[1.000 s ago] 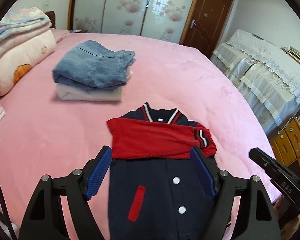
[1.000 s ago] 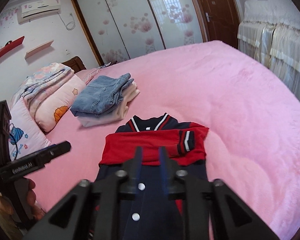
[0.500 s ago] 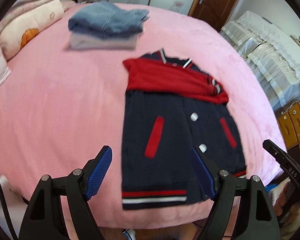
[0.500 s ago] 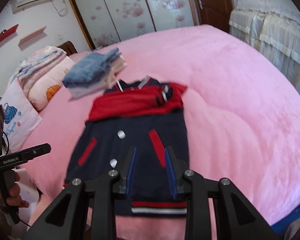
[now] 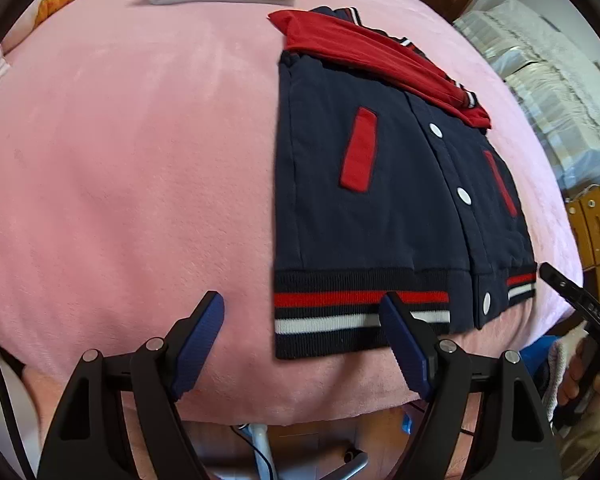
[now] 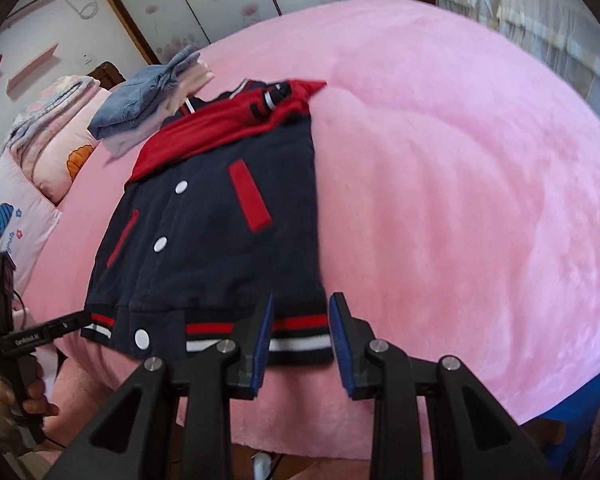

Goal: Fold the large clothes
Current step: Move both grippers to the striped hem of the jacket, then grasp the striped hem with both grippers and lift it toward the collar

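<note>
The wide pink plush bed cover [image 6: 460, 160] gives a soft, flat ground for folding. On it, at about 12 o'clock from both tongs, lies the navy varsity jacket with red sleeves and white snap buttons [image 5: 380, 184], front side up; its red sleeves are crossed over the chest, so I judge the next fold brings the striped ribbed hem [image 5: 340, 312] up toward the collar. The stack of folded jeans and pale clothes [image 6: 148, 96] rests beyond it at 11 o'clock, out of the way. The left gripper [image 5: 302, 332] stands wide and empty over the hem corner. The right gripper [image 6: 300, 328] is narrow, holding nothing.
</note>
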Demonstrator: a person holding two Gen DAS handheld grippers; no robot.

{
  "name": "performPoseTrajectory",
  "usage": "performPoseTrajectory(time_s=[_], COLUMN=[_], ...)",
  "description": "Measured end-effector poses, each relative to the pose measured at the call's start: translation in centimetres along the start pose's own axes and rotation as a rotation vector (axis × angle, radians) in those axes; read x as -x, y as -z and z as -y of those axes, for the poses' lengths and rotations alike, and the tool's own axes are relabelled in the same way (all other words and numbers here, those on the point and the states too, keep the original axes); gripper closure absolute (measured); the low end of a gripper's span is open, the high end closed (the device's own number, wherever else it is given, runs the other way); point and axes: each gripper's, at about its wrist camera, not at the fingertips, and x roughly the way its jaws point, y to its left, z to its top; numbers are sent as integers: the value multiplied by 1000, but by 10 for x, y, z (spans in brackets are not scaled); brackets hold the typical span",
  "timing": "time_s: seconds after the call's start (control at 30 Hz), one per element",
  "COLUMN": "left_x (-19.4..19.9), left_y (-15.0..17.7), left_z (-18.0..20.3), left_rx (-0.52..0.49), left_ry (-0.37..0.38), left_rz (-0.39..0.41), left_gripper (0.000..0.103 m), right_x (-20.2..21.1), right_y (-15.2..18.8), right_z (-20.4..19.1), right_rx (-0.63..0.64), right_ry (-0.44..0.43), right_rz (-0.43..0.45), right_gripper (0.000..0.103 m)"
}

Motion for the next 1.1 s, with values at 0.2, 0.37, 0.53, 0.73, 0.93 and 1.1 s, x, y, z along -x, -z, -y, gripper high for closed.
performPoseTrajectory(time_s=[0.2, 0.37, 0.53, 0.73, 0.93, 1.1], left_x=[-8, -13, -18, -18, -14, -12], left_y=[5, 6, 5, 5, 2, -4], left_z=[-7, -14, -9, 6, 10, 12], left_rx=[-2, 25, -8, -46, -35, -14], left_ry=[70, 114, 97, 50, 70, 98], left_rz=[27, 39, 43, 40, 18, -15], left_gripper=[24, 22, 14, 20, 56, 87], right_x=[-14, -24, -29, -26, -18, -3], right_y=[3, 6, 10, 12, 13, 12], right_z=[9, 11, 5, -5, -12, -24], right_rx=[-36, -35, 21, 84, 111, 155], right_ry=[-55, -84, -69, -57, -43, -28], right_rz=[-27, -33, -24, -22, 9, 60], right_gripper=[74, 65, 63, 81, 90, 91])
